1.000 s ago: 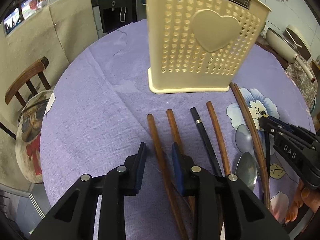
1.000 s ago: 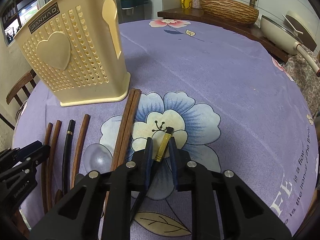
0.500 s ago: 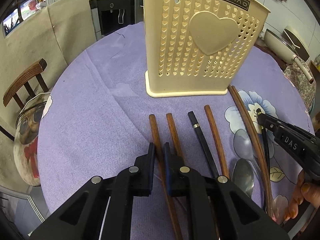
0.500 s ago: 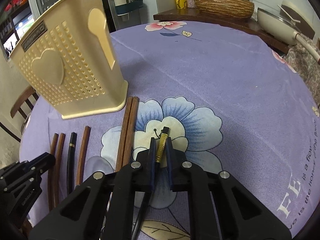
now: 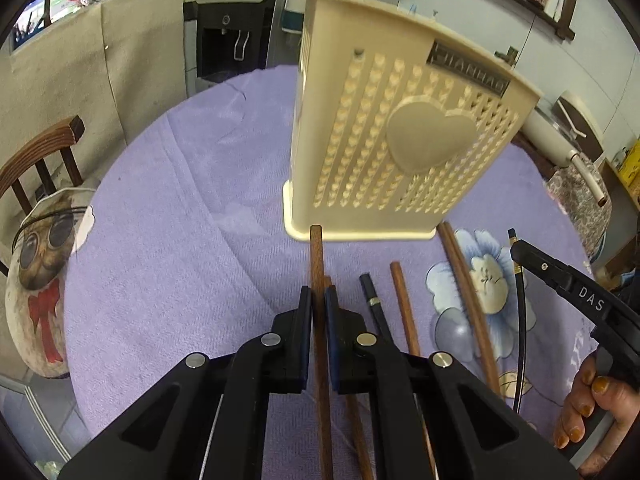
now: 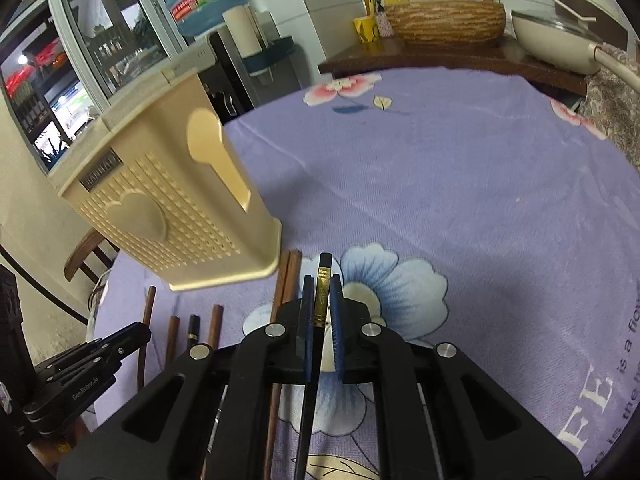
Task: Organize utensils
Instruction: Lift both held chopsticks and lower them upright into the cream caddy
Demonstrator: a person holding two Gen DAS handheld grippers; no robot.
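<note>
Since clamping, both chopsticks point(image 5: 316, 264) aloft.

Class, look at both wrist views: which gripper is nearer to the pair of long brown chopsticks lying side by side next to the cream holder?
Right. The right gripper, shut on a black chopstick, sits just beside the brown pair. The left gripper is several utensils away, across from it.
</note>
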